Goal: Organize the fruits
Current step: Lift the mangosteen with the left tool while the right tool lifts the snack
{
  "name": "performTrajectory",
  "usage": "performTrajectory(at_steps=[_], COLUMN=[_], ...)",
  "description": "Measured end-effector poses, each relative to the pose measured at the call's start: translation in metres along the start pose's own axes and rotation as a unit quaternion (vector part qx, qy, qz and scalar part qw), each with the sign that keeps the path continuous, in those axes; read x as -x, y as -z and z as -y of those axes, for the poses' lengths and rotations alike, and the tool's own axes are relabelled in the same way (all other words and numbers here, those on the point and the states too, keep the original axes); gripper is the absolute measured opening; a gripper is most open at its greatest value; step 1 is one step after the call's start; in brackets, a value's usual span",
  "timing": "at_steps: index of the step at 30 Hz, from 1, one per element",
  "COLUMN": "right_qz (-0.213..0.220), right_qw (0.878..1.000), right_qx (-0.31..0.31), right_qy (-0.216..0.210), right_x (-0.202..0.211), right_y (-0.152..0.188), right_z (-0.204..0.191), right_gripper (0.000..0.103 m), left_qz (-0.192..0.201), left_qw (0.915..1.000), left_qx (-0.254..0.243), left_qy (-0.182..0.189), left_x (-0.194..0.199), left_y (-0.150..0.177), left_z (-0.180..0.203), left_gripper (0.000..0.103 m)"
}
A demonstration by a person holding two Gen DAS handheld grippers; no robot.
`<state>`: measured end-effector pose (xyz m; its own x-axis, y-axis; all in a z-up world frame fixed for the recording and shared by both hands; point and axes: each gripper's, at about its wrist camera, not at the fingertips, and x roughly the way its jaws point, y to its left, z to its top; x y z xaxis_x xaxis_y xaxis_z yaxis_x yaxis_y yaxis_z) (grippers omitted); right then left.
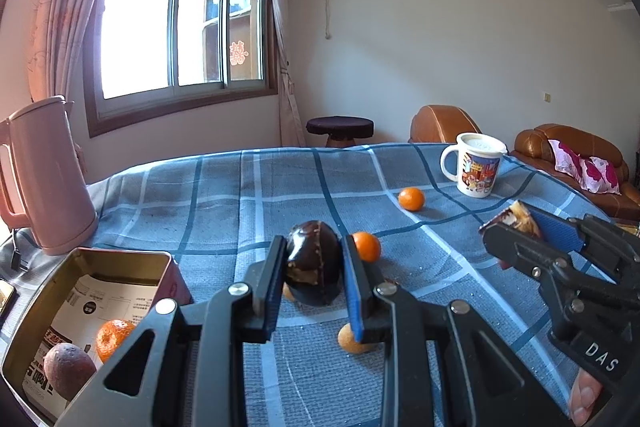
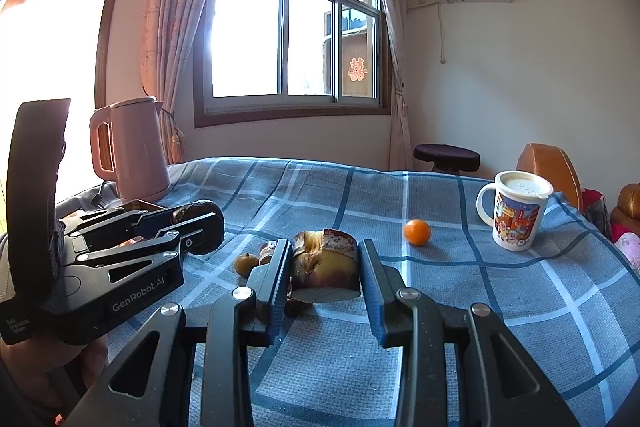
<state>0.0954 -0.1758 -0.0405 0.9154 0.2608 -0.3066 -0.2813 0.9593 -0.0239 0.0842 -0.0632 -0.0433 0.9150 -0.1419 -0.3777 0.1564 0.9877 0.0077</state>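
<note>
My left gripper point(image 1: 312, 254) is shut on a dark brown, glossy rounded fruit point(image 1: 313, 269), held above the blue checked tablecloth point(image 1: 224, 195). To its right, my right gripper point(image 1: 510, 223) is shut on a yellow-brown fruit chunk point(image 2: 324, 267); in the right wrist view that gripper point(image 2: 325, 255) holds the chunk between blue pads. The left gripper point(image 2: 202, 223) shows at the left there. An open metal tin point(image 1: 120, 255) at lower left holds an orange point(image 1: 114, 337) and a brown fruit point(image 1: 68, 369). Loose on the cloth lie two oranges point(image 1: 411, 198) point(image 1: 366, 247) and a small yellowish fruit point(image 1: 352, 341).
A pink kettle point(image 1: 48, 171) stands at the table's left, behind the tin. A printed white mug with a lid point(image 1: 476, 165) stands at the far right. Beyond the table are a dark stool point(image 1: 340, 129) and brown leather seats point(image 1: 568, 147). A person's fingers point(image 1: 586, 397) hold the right gripper.
</note>
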Motion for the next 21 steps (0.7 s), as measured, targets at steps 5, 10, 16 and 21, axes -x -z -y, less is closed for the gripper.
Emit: performTrajectory(at_steps=[5, 10, 16, 21], right_qz=[0.011, 0.016, 0.018, 0.017], right_qw=[1.0, 1.0, 1.0, 1.0], right_qx=[0.003, 0.002, 0.003, 0.005], right_qy=[0.0, 0.001, 0.004, 0.011], right_x=[0.004, 0.005, 0.006, 0.006], right_y=[0.0, 0.0, 0.0, 0.0], right_z=[-0.001, -0.001, -0.001, -0.002], right_gripper=[0.036, 0.036, 0.036, 0.036], left_qz=[0.009, 0.018, 0.018, 0.018], left_qw=[0.9999, 0.9997, 0.9997, 0.9998], left_qx=[-0.004, -0.007, -0.007, -0.003], left_qy=[-0.006, -0.013, -0.013, -0.01], left_x=[0.005, 0.011, 0.016, 0.017], left_y=[0.001, 0.001, 0.003, 0.003], left_z=[0.002, 0.004, 0.005, 0.003], left_gripper=[0.028, 0.028, 0.028, 0.028])
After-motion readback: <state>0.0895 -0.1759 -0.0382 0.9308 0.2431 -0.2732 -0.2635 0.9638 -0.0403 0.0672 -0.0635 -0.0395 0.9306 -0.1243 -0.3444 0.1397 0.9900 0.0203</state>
